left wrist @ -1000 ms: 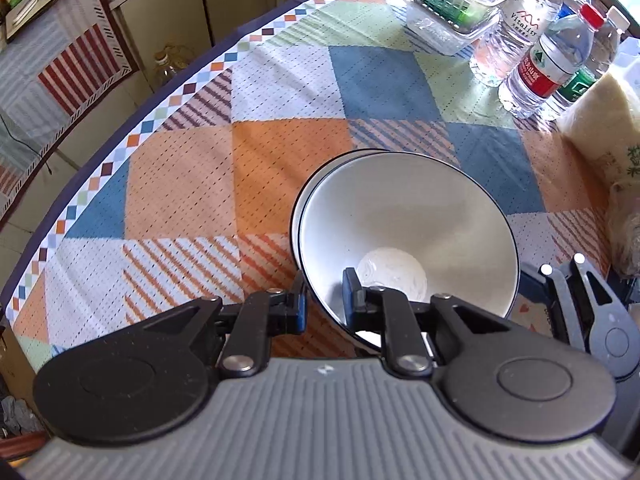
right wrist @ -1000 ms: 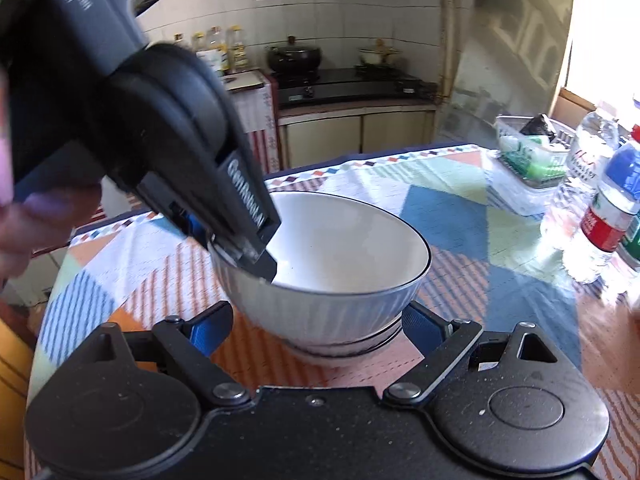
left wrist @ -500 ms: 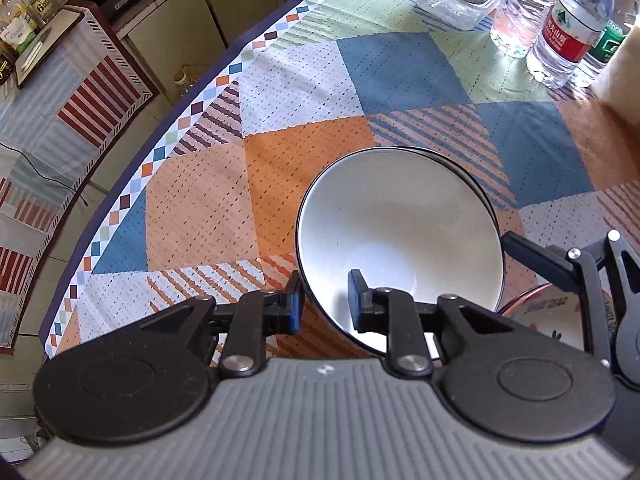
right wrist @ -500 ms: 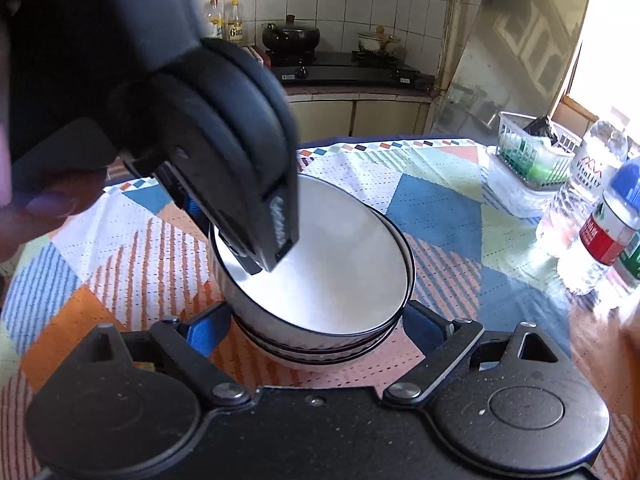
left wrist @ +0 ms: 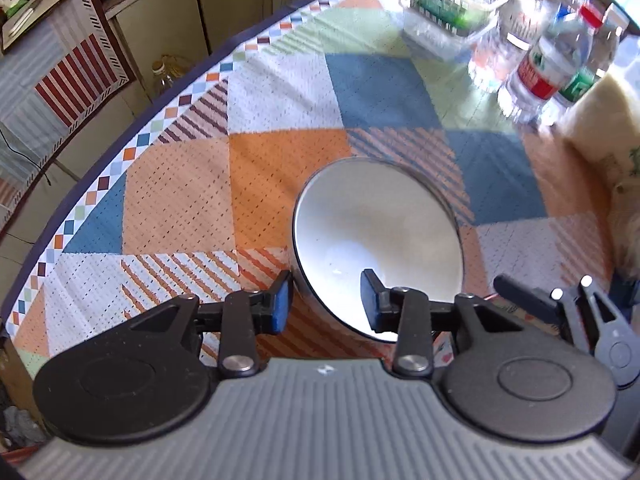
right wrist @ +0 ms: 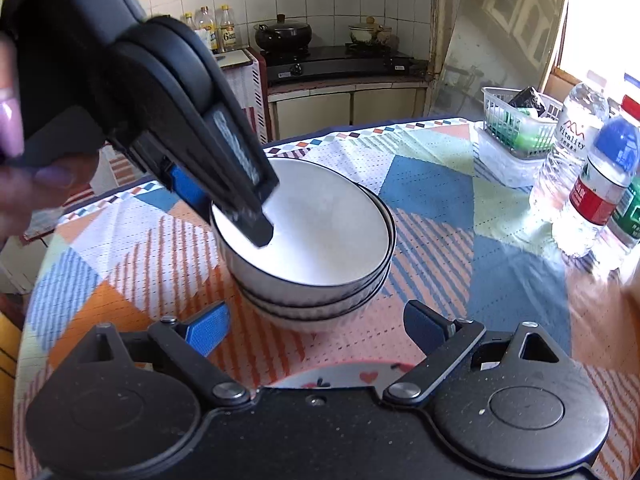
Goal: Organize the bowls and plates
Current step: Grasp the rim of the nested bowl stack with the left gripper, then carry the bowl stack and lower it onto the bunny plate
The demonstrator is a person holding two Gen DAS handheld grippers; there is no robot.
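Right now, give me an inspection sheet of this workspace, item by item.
Surface: table under a patchwork cloth.
Job's things: stack of white bowls; plate beneath the right gripper.
Clutter: water bottles, plastic basket.
Grippers: left gripper jaws have just been opening, straddling the top bowl's rim; right gripper open, empty.
Cables: nothing seen on the table.
Surroundings: stove with pots, cabinets, tiled wall.
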